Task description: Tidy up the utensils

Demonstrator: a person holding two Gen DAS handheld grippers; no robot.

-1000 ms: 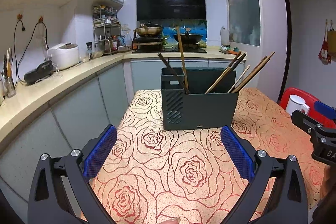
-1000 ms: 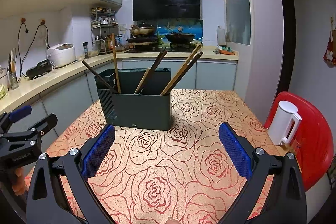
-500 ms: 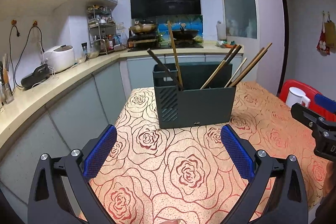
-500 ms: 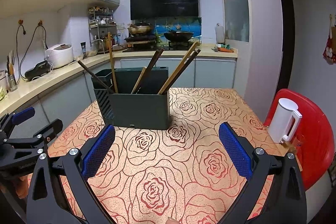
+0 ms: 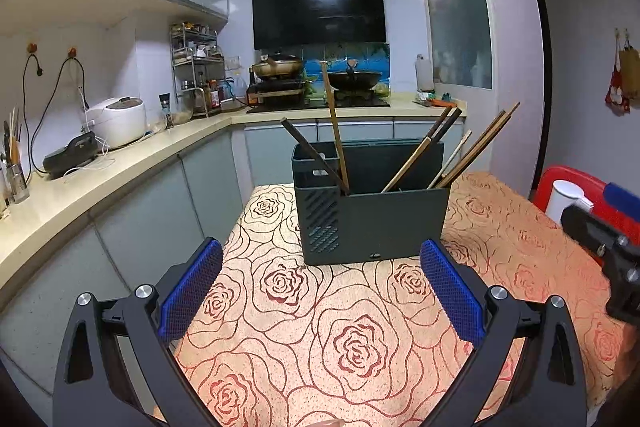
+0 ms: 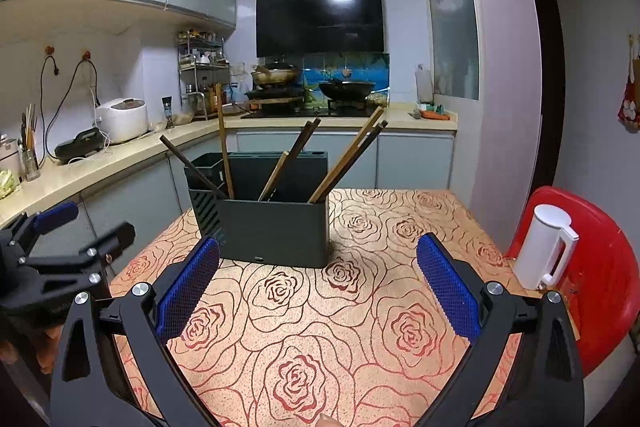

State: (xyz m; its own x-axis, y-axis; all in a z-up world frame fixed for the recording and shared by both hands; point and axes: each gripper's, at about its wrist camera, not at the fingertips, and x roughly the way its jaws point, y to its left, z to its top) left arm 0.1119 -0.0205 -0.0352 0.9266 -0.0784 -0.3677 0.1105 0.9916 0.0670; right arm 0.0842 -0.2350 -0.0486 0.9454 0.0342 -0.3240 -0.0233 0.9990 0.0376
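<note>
A dark grey utensil holder [image 5: 372,219] stands on the rose-patterned table [image 5: 320,327]; it also shows in the right wrist view [image 6: 272,231]. Several wooden chopsticks [image 5: 472,147] lean in it at different angles, some in its left compartment [image 5: 336,131], also seen in the right wrist view [image 6: 348,155]. My left gripper [image 5: 320,291] is open and empty, above the table in front of the holder. My right gripper [image 6: 318,291] is open and empty, in front of the holder and slightly to its right. The left gripper also shows at the left edge of the right wrist view [image 6: 60,255].
A white kettle [image 6: 546,247] stands on a red chair [image 6: 600,287] right of the table. A kitchen counter [image 5: 100,179] with a rice cooker [image 5: 116,121] runs along the left. The stove with pans [image 6: 316,91] is at the back.
Both grippers have risen slightly and drawn a little nearer the holder, which now sits lower in both views. Both stay open and empty.
</note>
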